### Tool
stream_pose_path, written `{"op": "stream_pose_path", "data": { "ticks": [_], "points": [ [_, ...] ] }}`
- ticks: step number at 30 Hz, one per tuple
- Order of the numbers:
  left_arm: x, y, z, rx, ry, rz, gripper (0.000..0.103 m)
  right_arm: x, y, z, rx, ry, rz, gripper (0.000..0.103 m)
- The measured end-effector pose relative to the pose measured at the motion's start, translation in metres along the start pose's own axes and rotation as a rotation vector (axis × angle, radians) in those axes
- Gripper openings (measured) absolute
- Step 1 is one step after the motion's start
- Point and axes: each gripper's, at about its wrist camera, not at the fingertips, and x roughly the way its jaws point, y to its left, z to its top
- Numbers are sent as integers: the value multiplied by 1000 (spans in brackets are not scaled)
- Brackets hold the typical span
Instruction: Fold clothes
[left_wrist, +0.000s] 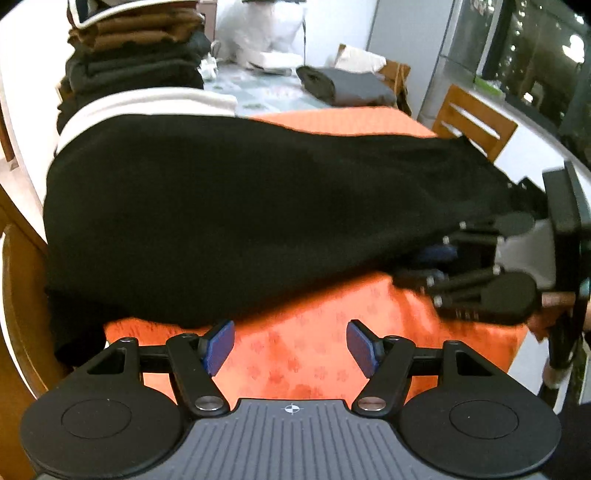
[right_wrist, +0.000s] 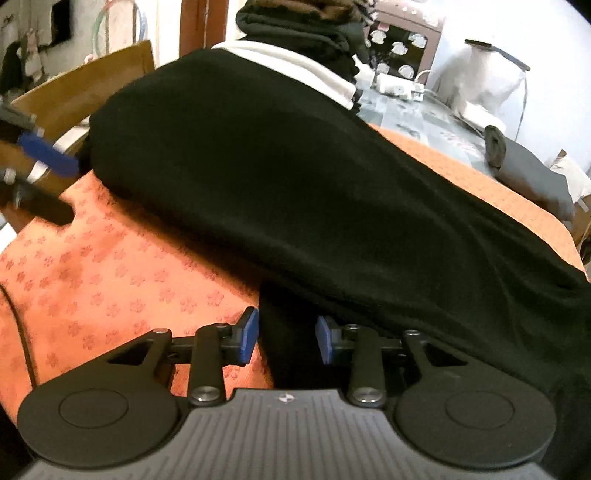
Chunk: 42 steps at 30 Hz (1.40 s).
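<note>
My left hand-held gripper (left_wrist: 290, 349) hangs with its blue pads apart and empty over the orange cloth (left_wrist: 306, 354) covering the surface. The black garment (left_wrist: 229, 206) lies just ahead of it, its near hem close to the left pad; the long axis runs crosswise to my approach, from the folded stack (left_wrist: 136, 48) at far left to the near right corner. My right hand-held gripper (right_wrist: 286, 339) is at that right end, pads part-closed about a hanging fold, contact not confirmed. I judge the right arm nearer.
</note>
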Motion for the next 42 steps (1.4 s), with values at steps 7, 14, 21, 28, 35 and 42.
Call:
{"op": "stream_pose_path", "data": {
  "ticks": [7,14,21,28,35,42],
  "points": [
    [26,5,-10,0,62,-10,70,-19,-12,5,66,-49,-15,8],
    [32,16,8,-58,-42,70,67,-79,-16,21,82,-96,63,8],
    [14,33,33,-104,-184,125,67,-129,-14,23,23,-81,162,8],
    [10,36,31,-25,-195,66,67,-166,-16,21,-32,-57,231,8],
    [4,2,2,203,-175,-2,71,-178,-28,26,10,-94,206,8],
    [48,-19,0,269,-170,141,71,-182,-32,29,18,-106,178,8]
  ]
}}
